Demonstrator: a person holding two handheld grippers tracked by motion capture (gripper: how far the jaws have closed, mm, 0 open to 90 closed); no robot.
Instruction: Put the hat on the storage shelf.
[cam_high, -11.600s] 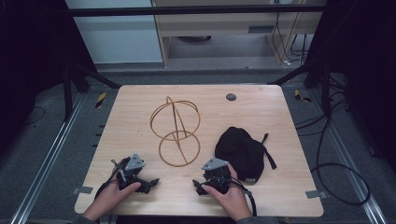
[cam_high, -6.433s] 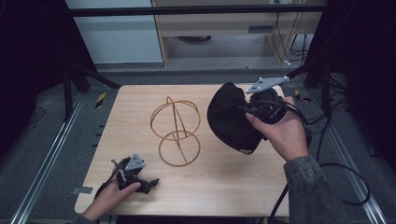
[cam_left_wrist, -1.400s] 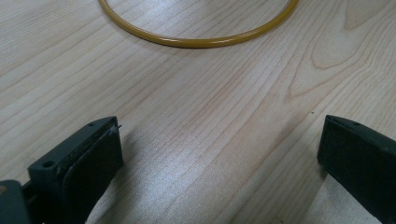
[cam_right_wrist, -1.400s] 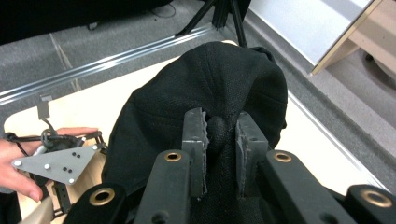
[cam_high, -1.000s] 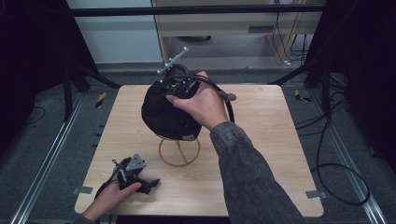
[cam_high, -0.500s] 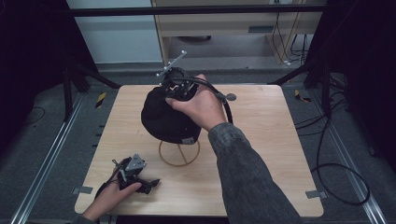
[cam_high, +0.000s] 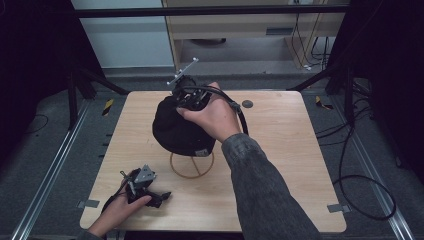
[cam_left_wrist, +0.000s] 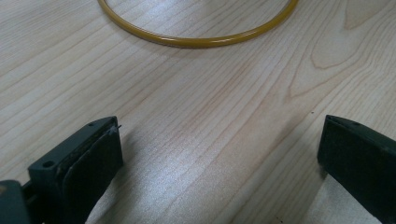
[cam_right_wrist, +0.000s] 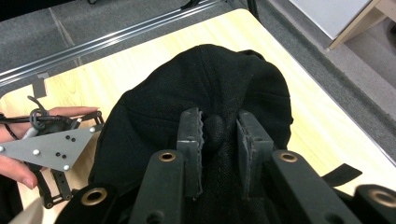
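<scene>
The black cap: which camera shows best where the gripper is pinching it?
The right gripper view: the right gripper pinches the black cap at its top button. The high view shows the cap draped over the wire stand.

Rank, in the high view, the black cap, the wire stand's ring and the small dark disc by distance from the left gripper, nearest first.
From the left gripper:
1. Ring, on the table just beyond, to its right.
2. Cap, atop the stand, above the ring.
3. Disc, near the table's far edge.
</scene>
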